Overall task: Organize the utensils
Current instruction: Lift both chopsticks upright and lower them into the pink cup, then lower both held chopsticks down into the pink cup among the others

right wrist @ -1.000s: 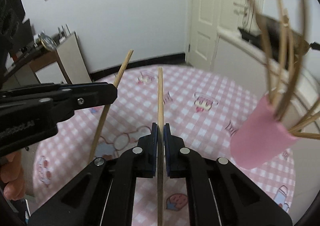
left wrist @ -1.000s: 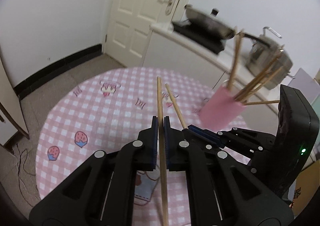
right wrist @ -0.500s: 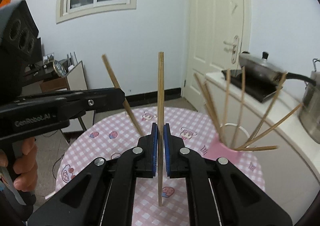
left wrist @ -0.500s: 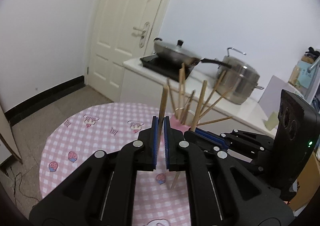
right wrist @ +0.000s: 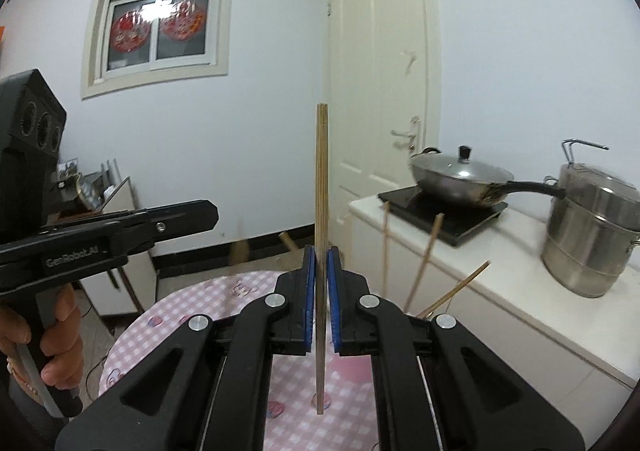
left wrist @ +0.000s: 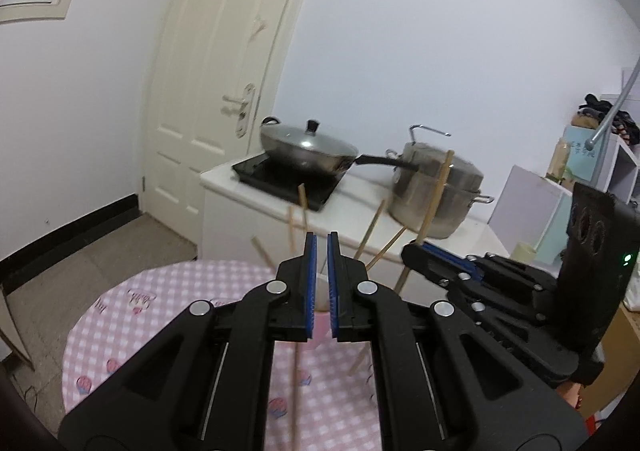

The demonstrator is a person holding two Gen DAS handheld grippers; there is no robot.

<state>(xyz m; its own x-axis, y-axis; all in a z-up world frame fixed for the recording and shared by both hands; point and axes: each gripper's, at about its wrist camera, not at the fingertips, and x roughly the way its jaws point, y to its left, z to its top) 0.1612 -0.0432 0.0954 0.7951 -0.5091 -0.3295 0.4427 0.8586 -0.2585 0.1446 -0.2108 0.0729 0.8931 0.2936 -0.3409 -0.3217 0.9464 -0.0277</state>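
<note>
I'm mid-carry. The right gripper (right wrist: 322, 275) is pinching one chopstick (right wrist: 321, 171) upright at centre frame, its lower tip hanging above the table (right wrist: 180, 311). The left gripper (left wrist: 322, 275) is pressed together. A second stick (left wrist: 296, 383) runs close by its left pad, and I cannot tell whether it is gripped. The pink cup (right wrist: 352, 367) sits low in the frame behind the jaws, and the other sticks (right wrist: 424, 263) fan out of it. I judge the next move calls for bringing the held chopstick's lower tip over the cup mouth, threading it past the splayed sticks, lowering it and only then letting go.
</note>
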